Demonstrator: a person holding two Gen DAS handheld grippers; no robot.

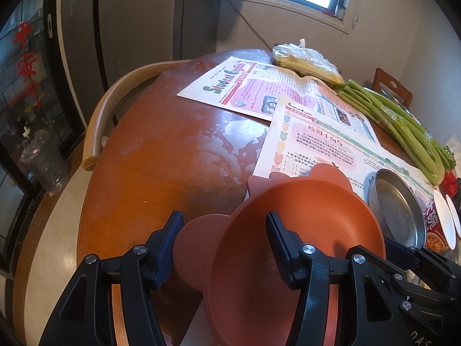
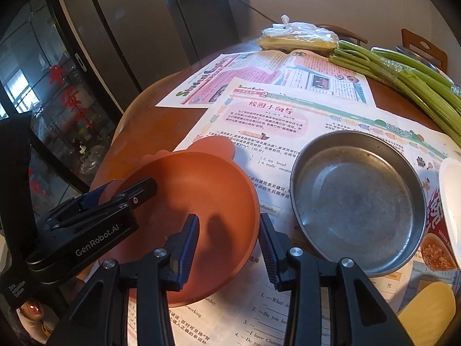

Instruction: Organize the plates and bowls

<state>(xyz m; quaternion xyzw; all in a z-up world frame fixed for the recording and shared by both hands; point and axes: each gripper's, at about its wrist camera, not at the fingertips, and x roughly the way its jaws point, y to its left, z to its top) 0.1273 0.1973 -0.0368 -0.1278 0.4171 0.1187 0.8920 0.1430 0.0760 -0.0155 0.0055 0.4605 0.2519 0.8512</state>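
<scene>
The left gripper (image 1: 224,248) held the orange bowl (image 1: 299,230) by its near-left edge: one pad sat against the round ear-shaped tab on the rim, the other stood inside the bowl against its wall. The right gripper (image 2: 229,245) clasped the bowl's (image 2: 184,201) near-right rim, one finger inside, one outside, jaws drawn nearly as close as they went. In the right wrist view the left gripper (image 2: 124,196) showed clamped on the bowl's far-left rim.

The bowl sat low over the near part of the round wooden table (image 1: 161,158), partly over a newspaper sheet (image 2: 288,121), and whether it touched the sheet could not be told. Just to its right a shallow metal pan (image 2: 357,201) rested on the same sheet, empty. A white dish (image 2: 451,196) lay at the pan's right, cut off by the frame. Farther back lay a second newspaper sheet (image 1: 230,86), a bundle of green stalks (image 2: 403,80), and a plastic bag of yellow food (image 2: 299,39).
</scene>
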